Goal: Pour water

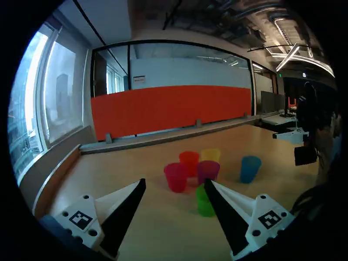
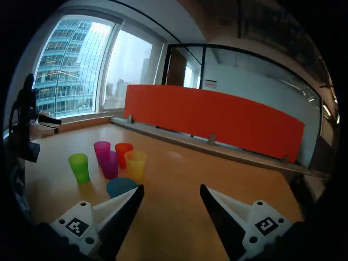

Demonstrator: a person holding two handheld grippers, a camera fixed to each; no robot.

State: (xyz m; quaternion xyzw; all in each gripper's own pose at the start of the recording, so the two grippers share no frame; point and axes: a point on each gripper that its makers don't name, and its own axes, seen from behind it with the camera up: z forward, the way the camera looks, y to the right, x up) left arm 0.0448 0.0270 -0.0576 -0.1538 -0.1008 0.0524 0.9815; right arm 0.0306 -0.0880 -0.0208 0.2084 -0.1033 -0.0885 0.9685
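Several plastic cups stand grouped on a wooden table (image 1: 130, 165). The left gripper view has a pink cup (image 1: 176, 176), an orange cup (image 1: 189, 160), a yellow cup (image 1: 210, 155), a purple cup (image 1: 208, 170), a green cup (image 1: 203, 202) nearest me and a blue cup (image 1: 250, 168) apart to the right. My left gripper (image 1: 175, 181) is open, short of the group. In the right gripper view the blue cup (image 2: 120, 186) lies just off the left fingertip of my open right gripper (image 2: 171, 187). Beyond it stand the yellow cup (image 2: 135, 163), the purple cup (image 2: 109, 165) and the green cup (image 2: 79, 167). Both grippers hold nothing.
A low orange partition (image 1: 169, 106) runs along the table's far edge, with a glass wall behind it. Large windows (image 2: 74, 74) line one side. The other gripper (image 1: 296, 135) and the person's dark sleeve sit at the right rim of the left gripper view.
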